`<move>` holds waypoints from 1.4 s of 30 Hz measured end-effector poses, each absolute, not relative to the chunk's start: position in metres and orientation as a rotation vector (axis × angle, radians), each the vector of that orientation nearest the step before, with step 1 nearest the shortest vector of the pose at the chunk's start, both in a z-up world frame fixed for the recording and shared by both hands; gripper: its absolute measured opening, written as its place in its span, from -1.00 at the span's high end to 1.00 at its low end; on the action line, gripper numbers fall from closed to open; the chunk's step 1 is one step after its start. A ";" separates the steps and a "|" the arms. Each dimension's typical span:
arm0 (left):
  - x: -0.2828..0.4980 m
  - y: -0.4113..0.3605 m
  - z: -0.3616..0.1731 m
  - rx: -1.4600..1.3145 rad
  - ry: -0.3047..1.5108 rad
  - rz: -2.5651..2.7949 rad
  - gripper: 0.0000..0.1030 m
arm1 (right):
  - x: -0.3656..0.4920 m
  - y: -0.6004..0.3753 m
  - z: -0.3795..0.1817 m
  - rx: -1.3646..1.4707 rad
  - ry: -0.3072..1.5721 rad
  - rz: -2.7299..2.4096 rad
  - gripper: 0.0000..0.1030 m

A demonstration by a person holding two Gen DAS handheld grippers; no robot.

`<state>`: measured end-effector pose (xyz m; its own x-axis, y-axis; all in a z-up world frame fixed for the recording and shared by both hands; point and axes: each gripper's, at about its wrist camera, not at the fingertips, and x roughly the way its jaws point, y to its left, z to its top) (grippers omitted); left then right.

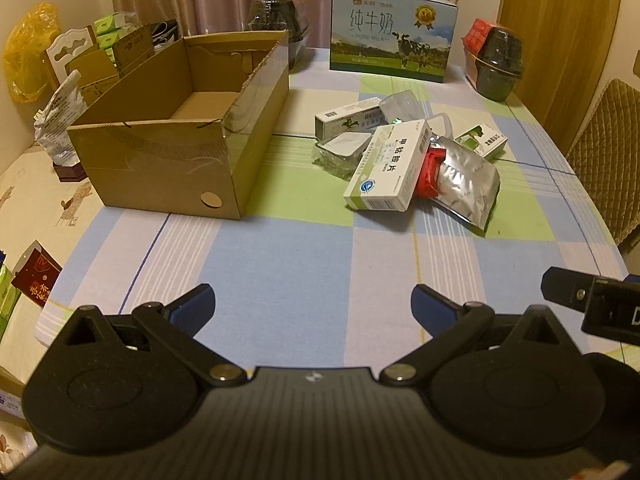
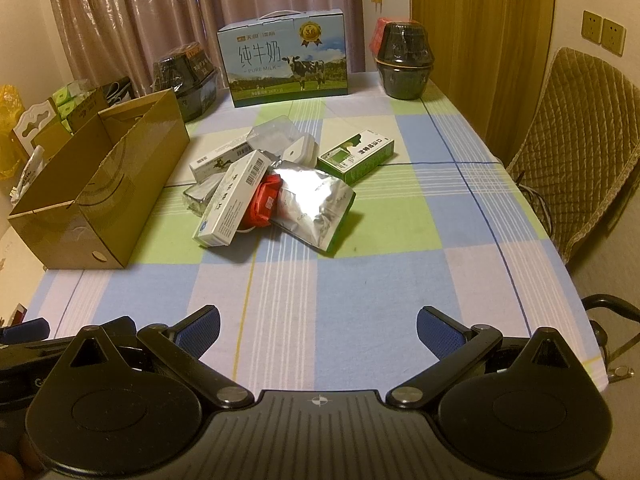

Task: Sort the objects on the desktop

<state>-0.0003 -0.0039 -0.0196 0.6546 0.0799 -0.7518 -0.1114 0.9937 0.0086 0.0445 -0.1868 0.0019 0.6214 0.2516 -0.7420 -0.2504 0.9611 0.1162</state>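
Observation:
An open cardboard box [image 1: 172,148] [image 2: 100,192] stands at the table's left. A pile lies mid-table: a white medicine box [image 1: 388,164] [image 2: 232,204], a silver foil pouch [image 1: 466,184] [image 2: 316,206], a red packet [image 1: 430,172] [image 2: 264,204], a green-and-white box [image 1: 482,140] [image 2: 356,156], a long white box [image 1: 348,118] [image 2: 216,162] and clear plastic containers [image 1: 340,152] [image 2: 274,134]. My left gripper [image 1: 314,306] and my right gripper [image 2: 318,330] are both open and empty, above the near table edge, well short of the pile.
A milk carton case [image 1: 392,34] [image 2: 286,58] stands at the back. Wrapped black pots stand at the back left [image 1: 278,20] [image 2: 184,76] and the back right [image 1: 498,64] [image 2: 404,60]. A padded chair [image 2: 576,144] is at the right. Clutter lies left of the box [image 1: 60,120].

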 end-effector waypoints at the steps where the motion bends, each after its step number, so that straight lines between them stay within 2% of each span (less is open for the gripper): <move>1: 0.000 -0.004 -0.019 -0.038 0.852 0.108 -0.99 | 0.045 -0.187 0.002 0.001 0.852 0.288 -0.97; 29: 0.004 -0.001 -0.013 -0.107 0.855 0.121 -0.99 | 0.045 -0.195 0.012 0.061 0.867 0.337 -0.97; 37: 0.027 0.001 0.004 -0.015 0.743 0.035 -0.99 | 0.068 -0.211 0.037 0.021 0.755 0.316 -0.97; 42: 0.065 0.002 0.004 0.023 0.770 -0.090 -0.99 | 0.097 -0.214 0.034 -0.037 0.723 0.335 -0.97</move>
